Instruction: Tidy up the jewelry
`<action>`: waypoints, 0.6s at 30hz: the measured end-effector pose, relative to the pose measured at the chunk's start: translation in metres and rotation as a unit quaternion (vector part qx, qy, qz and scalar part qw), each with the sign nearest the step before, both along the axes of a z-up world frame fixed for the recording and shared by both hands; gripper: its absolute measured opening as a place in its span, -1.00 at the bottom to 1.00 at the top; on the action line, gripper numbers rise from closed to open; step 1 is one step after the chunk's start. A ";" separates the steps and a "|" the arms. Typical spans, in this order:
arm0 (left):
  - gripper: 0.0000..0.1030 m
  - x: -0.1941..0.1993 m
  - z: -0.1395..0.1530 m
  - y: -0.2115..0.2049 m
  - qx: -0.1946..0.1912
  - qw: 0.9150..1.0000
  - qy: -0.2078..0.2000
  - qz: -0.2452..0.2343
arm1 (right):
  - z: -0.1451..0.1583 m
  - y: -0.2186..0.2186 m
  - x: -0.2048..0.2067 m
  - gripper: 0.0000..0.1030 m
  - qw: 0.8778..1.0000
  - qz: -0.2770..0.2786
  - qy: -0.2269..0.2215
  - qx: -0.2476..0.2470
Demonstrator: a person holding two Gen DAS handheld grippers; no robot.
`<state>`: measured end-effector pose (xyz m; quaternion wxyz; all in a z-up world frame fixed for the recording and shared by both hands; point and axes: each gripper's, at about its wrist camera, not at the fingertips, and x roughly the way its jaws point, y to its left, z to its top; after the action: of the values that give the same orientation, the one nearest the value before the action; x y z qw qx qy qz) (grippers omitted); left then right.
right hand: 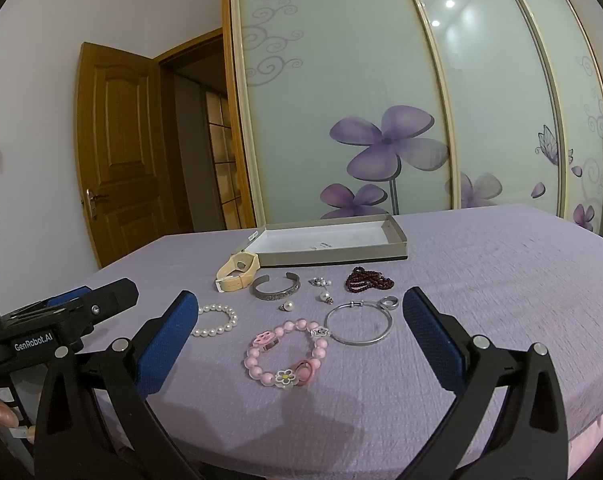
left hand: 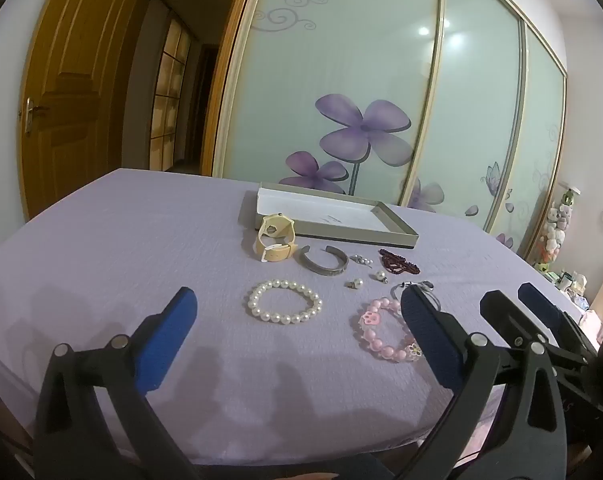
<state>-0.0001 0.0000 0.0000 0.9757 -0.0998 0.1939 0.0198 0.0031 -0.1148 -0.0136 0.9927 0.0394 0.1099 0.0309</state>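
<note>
Jewelry lies on the purple cloth before a shallow grey box (left hand: 397,226) (right hand: 399,236): a cream watch (left hand: 275,242) (right hand: 237,270), a grey metal cuff (left hand: 325,266) (right hand: 277,286), a pearl bracelet (left hand: 285,302) (right hand: 217,320), a pink bead bracelet (left hand: 385,332) (right hand: 285,350), a silver hoop bangle (right hand: 359,322), dark red beads (left hand: 399,262) (right hand: 367,278) and small pearl earrings (left hand: 355,282) (right hand: 287,306). My left gripper (left hand: 301,340) is open and empty above the near cloth. My right gripper (right hand: 301,340) is open and empty, with the pink bracelet between its fingers' line of sight.
The right gripper's body (left hand: 541,320) shows at the right of the left wrist view; the left gripper's body (right hand: 61,320) shows at the left of the right wrist view. Sliding wardrobe doors (left hand: 381,80) stand behind the bed. A wooden door (left hand: 73,80) is at the left.
</note>
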 end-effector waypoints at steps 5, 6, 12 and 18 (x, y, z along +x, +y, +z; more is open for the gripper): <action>0.96 0.000 0.000 0.000 0.000 1.000 0.001 0.000 | 0.000 0.001 0.000 0.97 1.000 0.000 0.000 0.000; 0.96 0.000 0.000 0.000 0.000 1.000 0.001 0.000 | 0.000 0.001 0.000 0.97 1.000 0.000 0.000 0.000; 0.96 0.000 0.000 0.000 0.000 1.000 0.001 0.000 | 0.000 0.001 0.001 0.97 1.000 0.000 0.001 0.001; 0.96 0.000 0.000 0.000 0.000 1.000 0.001 0.000 | 0.000 0.001 0.000 0.97 1.000 0.000 0.001 0.001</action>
<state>0.0000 0.0000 0.0000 0.9755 -0.1000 0.1951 0.0201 0.0034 -0.1134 -0.0131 0.9925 0.0407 0.1107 0.0310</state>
